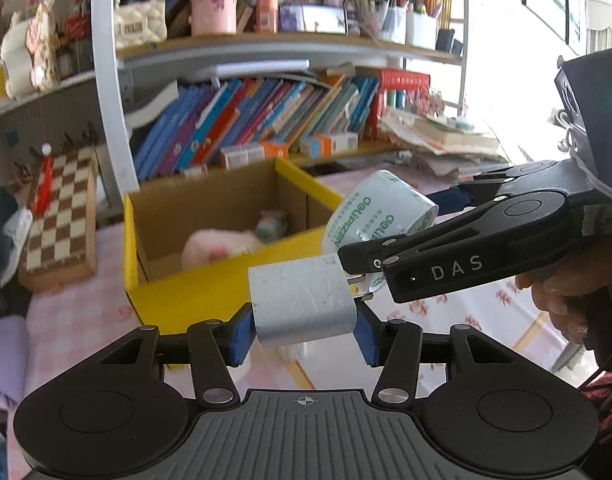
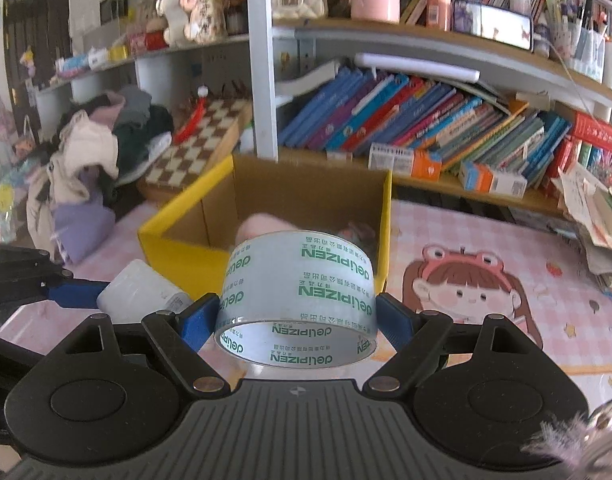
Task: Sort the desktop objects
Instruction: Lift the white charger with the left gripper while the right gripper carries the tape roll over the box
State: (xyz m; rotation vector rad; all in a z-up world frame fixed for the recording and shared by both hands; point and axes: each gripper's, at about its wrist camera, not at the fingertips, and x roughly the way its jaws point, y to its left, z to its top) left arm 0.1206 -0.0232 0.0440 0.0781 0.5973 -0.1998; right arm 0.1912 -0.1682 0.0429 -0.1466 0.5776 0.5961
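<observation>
My left gripper (image 1: 303, 330) is shut on a white plug adapter (image 1: 301, 304), held above the pink tablecloth just in front of the yellow cardboard box (image 1: 185, 292). My right gripper (image 2: 295, 322) is shut on a roll of clear tape (image 2: 297, 300) with green print; the tape also shows in the left wrist view (image 1: 380, 216), to the right of the box. The adapter appears at the left of the right wrist view (image 2: 139, 290). The box (image 2: 177, 244) is open and holds a pink soft thing (image 1: 213, 246) and a grey item (image 1: 269, 224).
A chessboard (image 1: 59, 208) leans left of the box. A white shelf post (image 2: 261, 60) stands behind the box. Leaning books (image 2: 406, 120) and small cartons fill the shelf behind. A pile of clothes (image 2: 93, 168) lies at the left, stacked papers (image 2: 598, 220) at the right.
</observation>
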